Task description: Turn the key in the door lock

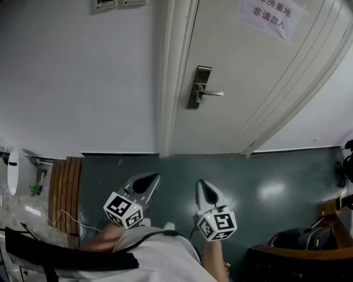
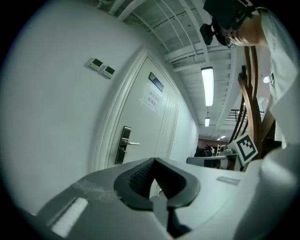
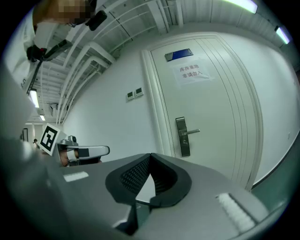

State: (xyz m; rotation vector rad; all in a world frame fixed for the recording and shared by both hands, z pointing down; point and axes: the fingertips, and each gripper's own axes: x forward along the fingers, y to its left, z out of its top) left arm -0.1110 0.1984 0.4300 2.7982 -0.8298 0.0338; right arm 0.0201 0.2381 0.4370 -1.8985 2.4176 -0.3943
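A white wall (image 1: 77,82) filled the left. Low over the dark green floor (image 1: 265,182), your left gripper (image 1: 150,180) had its jaws closed on nothing. Right of it stood the white door (image 1: 248,99). Its metal lock plate (image 1: 197,88) and lever handle (image 1: 214,93) were well apart from both grippers, and any key was too small to make out. Your right gripper (image 1: 204,190), below the lock, was closed and empty. A paper notice (image 1: 269,15) hung at the door's upper right.
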